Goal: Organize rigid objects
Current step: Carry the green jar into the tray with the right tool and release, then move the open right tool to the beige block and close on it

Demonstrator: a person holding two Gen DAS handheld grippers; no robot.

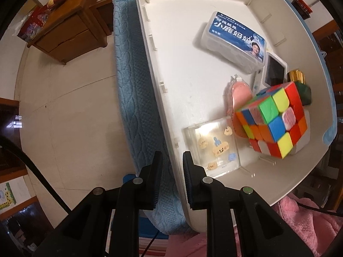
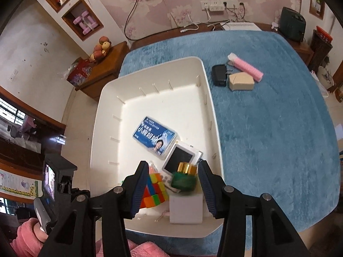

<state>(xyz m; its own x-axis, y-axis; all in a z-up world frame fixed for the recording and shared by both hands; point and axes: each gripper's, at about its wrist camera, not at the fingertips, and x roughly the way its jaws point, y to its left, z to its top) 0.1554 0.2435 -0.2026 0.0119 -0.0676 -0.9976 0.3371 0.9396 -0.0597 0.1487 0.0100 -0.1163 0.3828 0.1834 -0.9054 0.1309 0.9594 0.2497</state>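
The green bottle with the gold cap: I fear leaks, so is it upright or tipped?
Tipped. The green bottle lies on its side atop a white box in the bin.

The right gripper's finger hid the Rubik's cube's left side, and the cube covered part of the pink case. The green bottle overlapped the handheld console's near corner.

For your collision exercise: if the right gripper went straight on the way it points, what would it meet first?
Probably the green bottle with the gold cap, lying between the right gripper's open fingers in the bin; depth is uncertain.
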